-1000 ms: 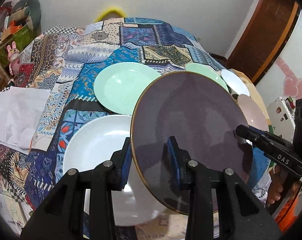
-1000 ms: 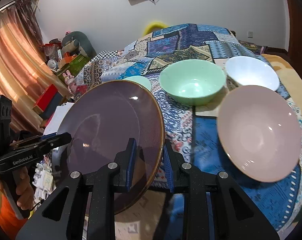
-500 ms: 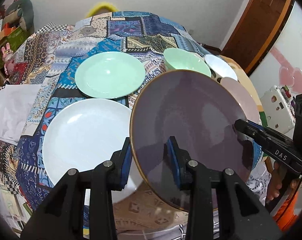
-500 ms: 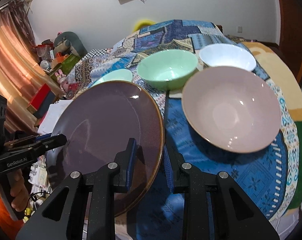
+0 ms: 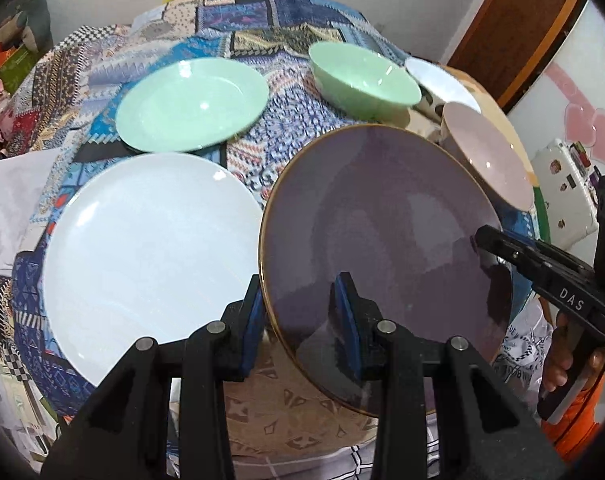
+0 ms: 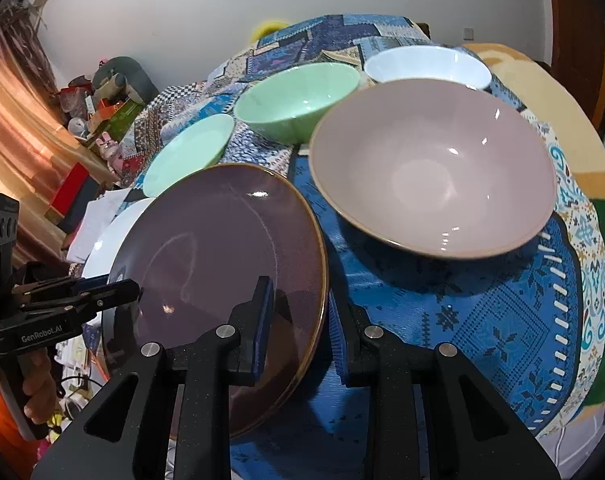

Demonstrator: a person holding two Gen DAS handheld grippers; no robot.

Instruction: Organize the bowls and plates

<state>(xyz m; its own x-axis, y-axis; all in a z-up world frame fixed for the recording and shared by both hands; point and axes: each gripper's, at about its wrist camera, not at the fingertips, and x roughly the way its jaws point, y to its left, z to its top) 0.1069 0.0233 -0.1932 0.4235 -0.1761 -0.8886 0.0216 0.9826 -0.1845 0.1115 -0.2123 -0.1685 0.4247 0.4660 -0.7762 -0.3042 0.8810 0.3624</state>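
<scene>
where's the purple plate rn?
Off the table, the purple plate is gripped at opposite rims by the left gripper and right gripper, between the white plate and pink bowl.

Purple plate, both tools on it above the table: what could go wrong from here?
1. The purple plate is pinched only at its rim, by the left tool and right tool on opposite edges; uneven hand motion could twist it loose.
2. It hangs tilted, close to the white plate; lowering it could clip that rim.
3. The pink bowl sits just beyond its far side and could get knocked.
</scene>
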